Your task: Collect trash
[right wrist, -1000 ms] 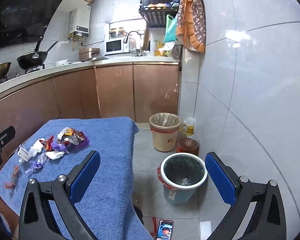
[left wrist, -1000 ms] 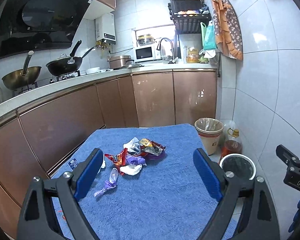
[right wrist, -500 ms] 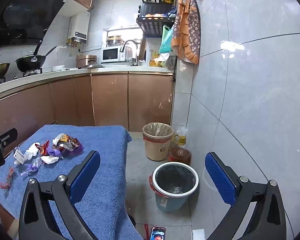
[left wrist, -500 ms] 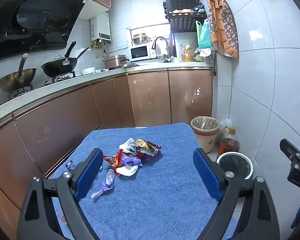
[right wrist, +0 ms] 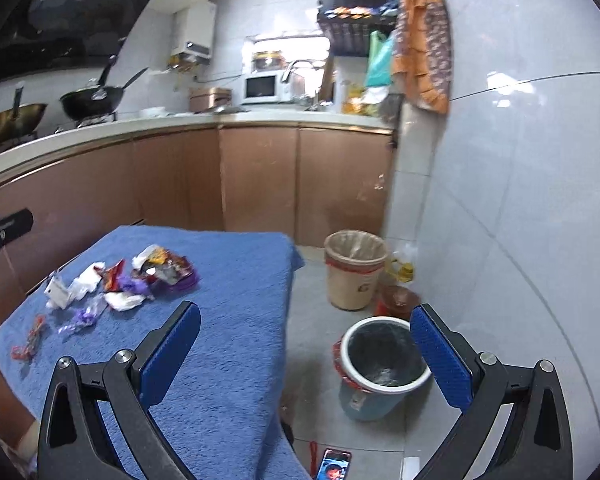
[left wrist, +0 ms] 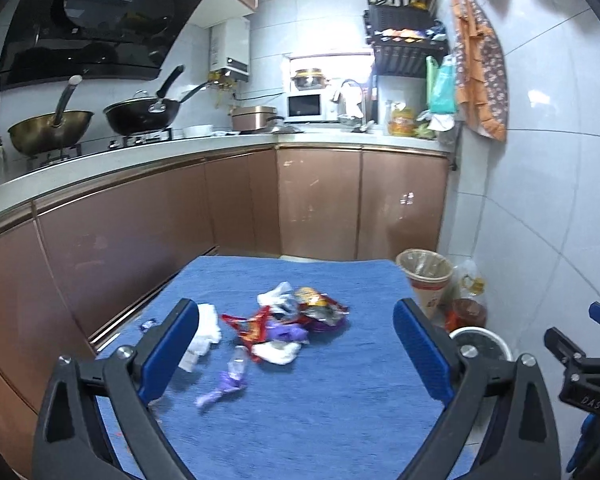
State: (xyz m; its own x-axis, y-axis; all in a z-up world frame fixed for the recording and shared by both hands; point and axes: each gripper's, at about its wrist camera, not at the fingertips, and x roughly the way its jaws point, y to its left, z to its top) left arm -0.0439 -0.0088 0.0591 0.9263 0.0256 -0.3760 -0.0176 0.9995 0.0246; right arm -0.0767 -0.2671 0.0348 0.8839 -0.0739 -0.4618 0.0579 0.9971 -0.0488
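A heap of trash [left wrist: 292, 316] lies on a blue towel-covered table [left wrist: 332, 412]: red and purple snack wrappers, white crumpled paper, a purple candy wrapper [left wrist: 222, 390]. It also shows in the right wrist view [right wrist: 140, 276]. My left gripper [left wrist: 296, 356] is open and empty, held above the table in front of the heap. My right gripper [right wrist: 306, 354] is open and empty, over the table's right edge, above the floor. A blue bin with a white rim [right wrist: 382, 364] stands on the floor to the right of the table.
A beige bin lined with a bag [right wrist: 354, 274] and an oil bottle [right wrist: 400, 276] stand by the wall. A phone [right wrist: 332, 464] lies on the floor. Brown cabinets [left wrist: 320, 200] and a counter with pans run behind the table. A tiled wall is on the right.
Both grippers have drawn back and risen a little, then come nearer the table; the heap now sits lower and closer between my left fingers. Both stay open.
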